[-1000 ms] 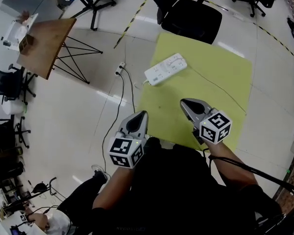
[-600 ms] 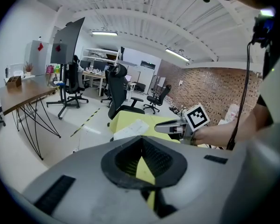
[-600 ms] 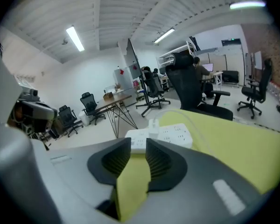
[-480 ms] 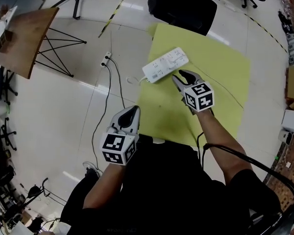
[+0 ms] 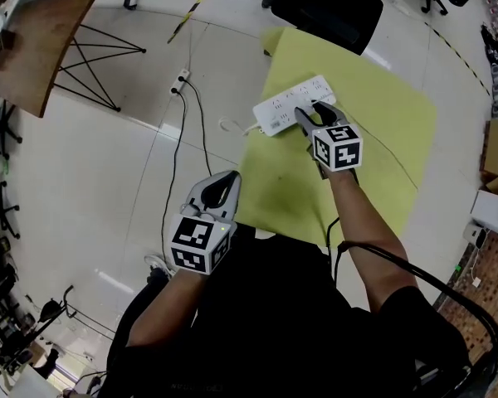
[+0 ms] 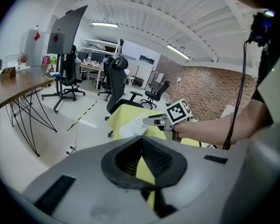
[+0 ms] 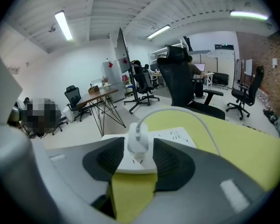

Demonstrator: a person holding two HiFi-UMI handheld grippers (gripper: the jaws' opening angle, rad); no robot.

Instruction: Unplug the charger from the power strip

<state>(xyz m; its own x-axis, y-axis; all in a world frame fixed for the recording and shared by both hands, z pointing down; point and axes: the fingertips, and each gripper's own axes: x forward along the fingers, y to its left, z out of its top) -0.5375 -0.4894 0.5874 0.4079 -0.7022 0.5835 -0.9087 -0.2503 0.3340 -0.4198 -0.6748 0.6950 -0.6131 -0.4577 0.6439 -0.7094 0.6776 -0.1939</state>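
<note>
Grey-shelled and well back from the work, the left hand-held gripper [image 5: 229, 181] hangs near the person's body at the near left edge of the yellow mat [image 5: 373, 131] on the floor. Its jaws are clenched together on nothing. Further right and further out, the white power strip [image 5: 278, 113] lies flat on the mat, its long axis slanting from near left to far right in the head view. The right hand-held gripper [image 5: 312, 111] is by far the nearer of the two, reaching down onto the strip from the person's side. Its jaws have just been opening and now stand released, one on each side of the white charger [image 7: 138, 141] without visibly pressing on it. The charger stands upright, plugged into the near end of the strip, dead ahead between the pads, with its white cable [image 7: 175, 108] arching up and away to the right. Closing on it and pulling straight up off the strip's face looks like the coming step, and the strip may lift with it since nothing pins it. Only the right gripper view shows the charger; in the head view the gripper covers it, while the left gripper view gives just a distant side look at the strip.
</note>
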